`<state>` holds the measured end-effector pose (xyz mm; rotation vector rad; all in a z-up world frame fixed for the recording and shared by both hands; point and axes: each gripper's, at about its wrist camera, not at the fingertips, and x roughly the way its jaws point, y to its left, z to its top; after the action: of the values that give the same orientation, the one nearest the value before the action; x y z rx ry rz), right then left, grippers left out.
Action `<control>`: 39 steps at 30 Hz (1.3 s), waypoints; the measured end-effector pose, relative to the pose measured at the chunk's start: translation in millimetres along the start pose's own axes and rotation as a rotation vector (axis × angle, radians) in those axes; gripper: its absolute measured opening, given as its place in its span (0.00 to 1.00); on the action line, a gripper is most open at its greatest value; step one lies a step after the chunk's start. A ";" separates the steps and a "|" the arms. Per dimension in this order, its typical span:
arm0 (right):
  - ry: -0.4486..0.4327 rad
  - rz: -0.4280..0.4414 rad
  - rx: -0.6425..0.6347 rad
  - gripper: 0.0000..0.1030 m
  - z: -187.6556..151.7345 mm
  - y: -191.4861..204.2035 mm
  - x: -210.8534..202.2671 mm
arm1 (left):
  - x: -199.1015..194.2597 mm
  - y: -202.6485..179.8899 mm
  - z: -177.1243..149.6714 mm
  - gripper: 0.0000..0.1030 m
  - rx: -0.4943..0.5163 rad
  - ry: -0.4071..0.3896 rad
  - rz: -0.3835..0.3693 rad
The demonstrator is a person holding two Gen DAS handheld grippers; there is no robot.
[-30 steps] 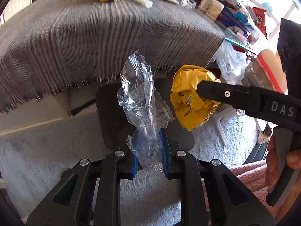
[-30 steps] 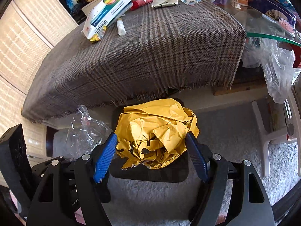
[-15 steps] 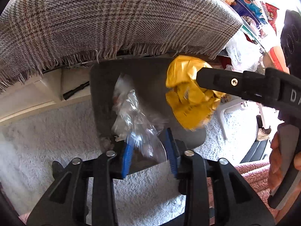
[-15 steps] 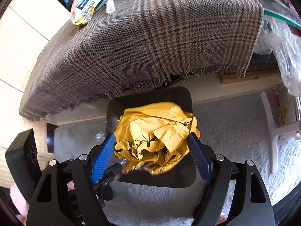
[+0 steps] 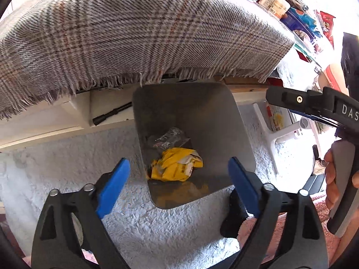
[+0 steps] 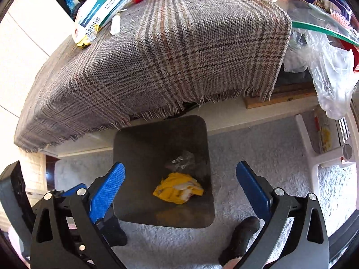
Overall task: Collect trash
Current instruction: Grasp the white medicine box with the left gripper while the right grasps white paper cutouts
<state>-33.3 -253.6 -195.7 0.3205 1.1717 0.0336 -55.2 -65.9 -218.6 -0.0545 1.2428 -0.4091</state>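
Above the dark bin [image 5: 208, 121], left gripper [image 5: 179, 179] and right gripper [image 6: 179, 186] are opening wide with nothing between them, since yellow wrapper [image 5: 177, 167] and clear plastic [image 5: 168, 137] are now lying inside, both dropped.

This is a room in a home, lived in and rather untidy. The floor is covered with a fluffy pale carpet [image 6: 258, 157], the kind one finds in a living room or a bedroom. A bench is draped with a checked woollen cloth [image 6: 179, 56] that has a frayed fringe. On the cloth lie household things: a long printed carton [image 6: 103, 6] and a small white tube [image 6: 115, 23]. Beside it a glass tabletop [image 6: 323, 29] carries packets and bottles, and a clear plastic bag [image 6: 332, 71] hangs below its edge. A dark waste bin [image 6: 157, 139] stands on the carpet, and a white plastic stool [image 6: 314, 157] stands near it.
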 end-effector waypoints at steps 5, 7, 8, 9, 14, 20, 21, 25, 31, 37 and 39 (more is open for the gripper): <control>-0.038 0.050 0.021 0.97 10.3 -3.2 -16.1 | -28.0 -2.2 14.0 0.92 0.005 -0.079 0.006; -0.057 0.057 0.029 0.97 15.7 -3.9 -25.1 | -39.8 -5.3 22.8 0.92 0.006 -0.101 -0.003; -0.068 0.060 0.028 0.97 19.0 -3.5 -29.6 | -44.9 -7.5 26.9 0.92 0.010 -0.109 -0.007; -0.083 0.063 0.025 0.97 24.0 -3.4 -36.1 | -50.7 -9.2 31.9 0.92 0.016 -0.118 -0.006; -0.127 0.072 0.025 0.97 50.8 2.1 -56.1 | -68.8 -15.3 56.4 0.92 0.032 -0.141 -0.003; -0.159 0.064 -0.018 0.97 93.5 15.2 -65.6 | -82.3 -10.6 98.8 0.92 0.035 -0.187 0.019; -0.169 0.061 -0.025 0.97 101.1 16.8 -67.4 | -83.6 -9.7 108.4 0.92 0.036 -0.197 0.024; -0.204 0.034 -0.025 0.97 136.0 16.1 -69.6 | -87.2 -8.7 144.1 0.92 0.059 -0.233 0.055; -0.234 0.005 0.029 0.96 187.8 -2.3 -61.0 | -88.8 -10.8 202.5 0.92 0.097 -0.290 0.066; -0.215 0.000 0.091 0.66 231.8 -18.4 -42.7 | -81.2 -20.1 250.9 0.88 0.151 -0.319 0.093; -0.206 -0.001 0.118 0.58 241.2 -22.4 -36.1 | -74.4 -23.7 261.8 0.86 0.171 -0.315 0.098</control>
<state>168.6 -337.3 -85.1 0.4179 0.9711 -0.0684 161.5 -110.2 -58.3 0.0847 0.8937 -0.4033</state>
